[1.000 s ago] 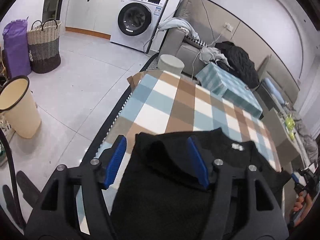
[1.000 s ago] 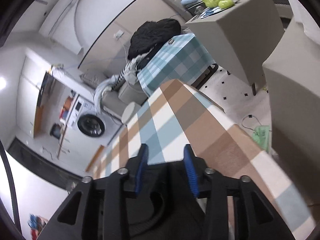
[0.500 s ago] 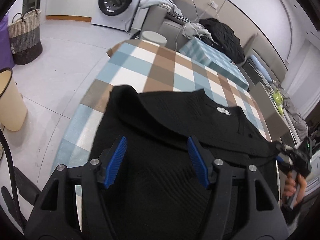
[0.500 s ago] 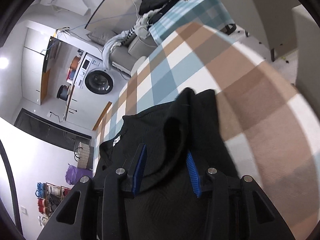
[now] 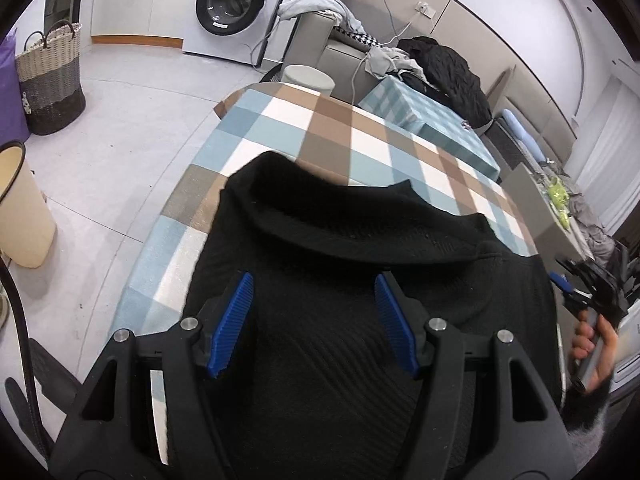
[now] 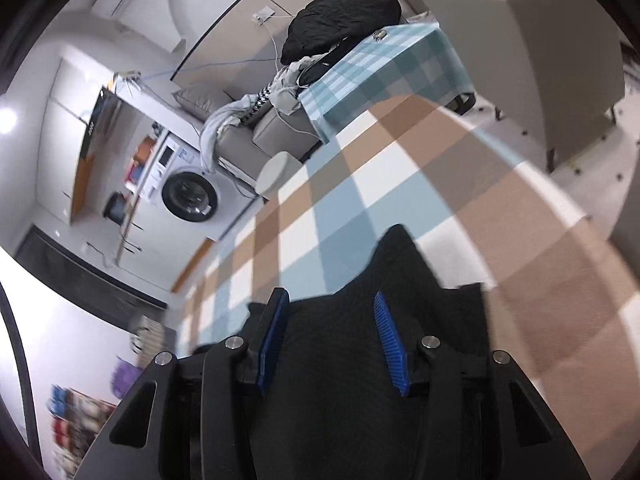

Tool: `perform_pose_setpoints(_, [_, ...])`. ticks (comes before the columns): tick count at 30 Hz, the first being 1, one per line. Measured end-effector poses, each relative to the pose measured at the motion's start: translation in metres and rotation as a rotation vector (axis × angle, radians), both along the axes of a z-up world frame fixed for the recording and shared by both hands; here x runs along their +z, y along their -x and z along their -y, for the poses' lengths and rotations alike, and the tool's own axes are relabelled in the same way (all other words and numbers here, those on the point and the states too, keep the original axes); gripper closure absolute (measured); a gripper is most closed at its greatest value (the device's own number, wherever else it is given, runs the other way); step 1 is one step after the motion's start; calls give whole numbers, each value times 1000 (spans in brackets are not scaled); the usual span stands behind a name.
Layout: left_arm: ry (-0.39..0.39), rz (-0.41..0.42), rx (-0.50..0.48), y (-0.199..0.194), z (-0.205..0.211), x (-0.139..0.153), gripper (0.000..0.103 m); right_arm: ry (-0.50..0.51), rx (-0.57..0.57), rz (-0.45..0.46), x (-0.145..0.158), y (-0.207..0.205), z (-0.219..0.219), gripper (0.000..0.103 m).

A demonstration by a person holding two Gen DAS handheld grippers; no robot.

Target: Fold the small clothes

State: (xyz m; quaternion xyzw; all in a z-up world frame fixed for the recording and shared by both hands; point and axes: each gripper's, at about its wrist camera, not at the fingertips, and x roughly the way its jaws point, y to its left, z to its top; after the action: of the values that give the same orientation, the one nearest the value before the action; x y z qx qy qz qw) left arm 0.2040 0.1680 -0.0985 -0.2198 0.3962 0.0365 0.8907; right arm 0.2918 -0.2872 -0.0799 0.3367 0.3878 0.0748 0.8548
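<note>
Black sweater (image 5: 360, 360) folded over; right claw (image 6: 332, 340) wider.

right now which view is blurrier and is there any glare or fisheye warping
Right wrist view: motion smear along the lower left edge and over the checked tablecloth; a bright lamp glare at the far left. Left wrist view: sharp, evenly lit, no glare; black sweater loses detail. Both: strong fisheye bending, dark vignette corners.

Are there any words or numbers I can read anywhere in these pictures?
None can be read.
Washing machine: a name on the top panel and a sticker beside it, too small.
Washing machine door: a white label, too small.
Black sweater: no tag showing.
</note>
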Motion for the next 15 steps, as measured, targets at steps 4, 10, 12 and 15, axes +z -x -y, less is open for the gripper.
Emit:
perform_pose_setpoints(4, [-28,-8,27,-15,-11,-1,42,90,-15,-29,1,14,15,58])
perform_pose_setpoints(10, [-71,-33,54,-49,-27,-8,42,119,-15,-58,-3,25,29,57])
perform_pose_setpoints(12, [-95,-59,53,-65,-31,-12,42,132,-13,-66,-4,27,30,57])
perform_pose_setpoints(15, [-83,-78,59,-81,-37,-18,43,140,0,-76,-6,28,29,57])
